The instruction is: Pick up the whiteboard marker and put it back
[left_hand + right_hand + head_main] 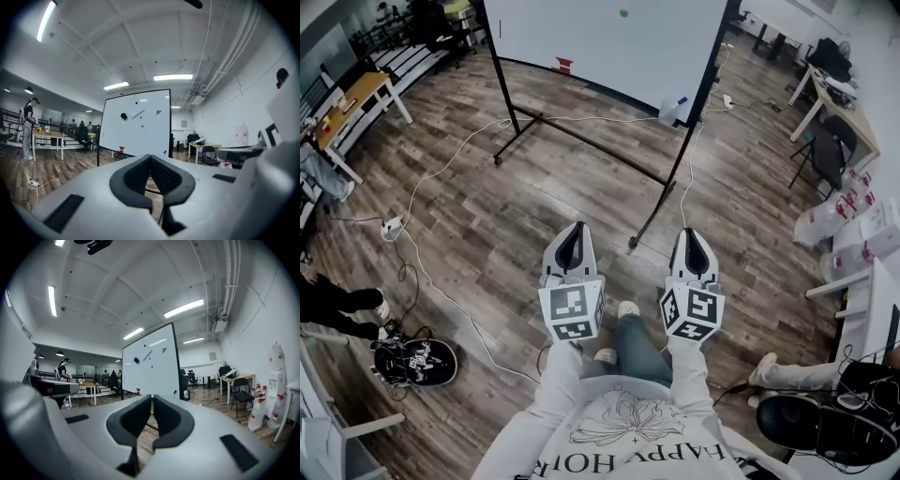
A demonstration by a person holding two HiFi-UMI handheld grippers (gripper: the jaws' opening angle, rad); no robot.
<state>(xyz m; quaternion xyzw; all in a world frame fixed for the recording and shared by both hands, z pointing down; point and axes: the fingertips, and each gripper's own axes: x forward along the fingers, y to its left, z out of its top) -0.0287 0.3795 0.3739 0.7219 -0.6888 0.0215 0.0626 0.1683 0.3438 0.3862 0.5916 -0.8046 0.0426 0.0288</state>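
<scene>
A white whiteboard (pixel 609 37) on a black wheeled stand stands ahead of me across the wood floor. In the left gripper view, a slim grey stick (pixel 138 114) lies slanted on the board beside a black eraser (pixel 123 116); it may be the marker. A small blue-tipped item (pixel 680 101) sits at the board's lower right corner. My left gripper (pixel 572 230) and right gripper (pixel 691 234) are held side by side, pointing at the board and well short of it. Both have their jaws together with nothing between them, seen also in the left gripper (pixel 150 156) and right gripper (pixel 152 397) views.
White cables and a power strip (pixel 391 225) trail across the floor left of the stand's foot (pixel 639 239). Tables (pixel 356 98) stand at the left, a black chair (pixel 825 155) and desks at the right. A person (pixel 28 129) stands far left. A black bag (pixel 417 361) lies near my feet.
</scene>
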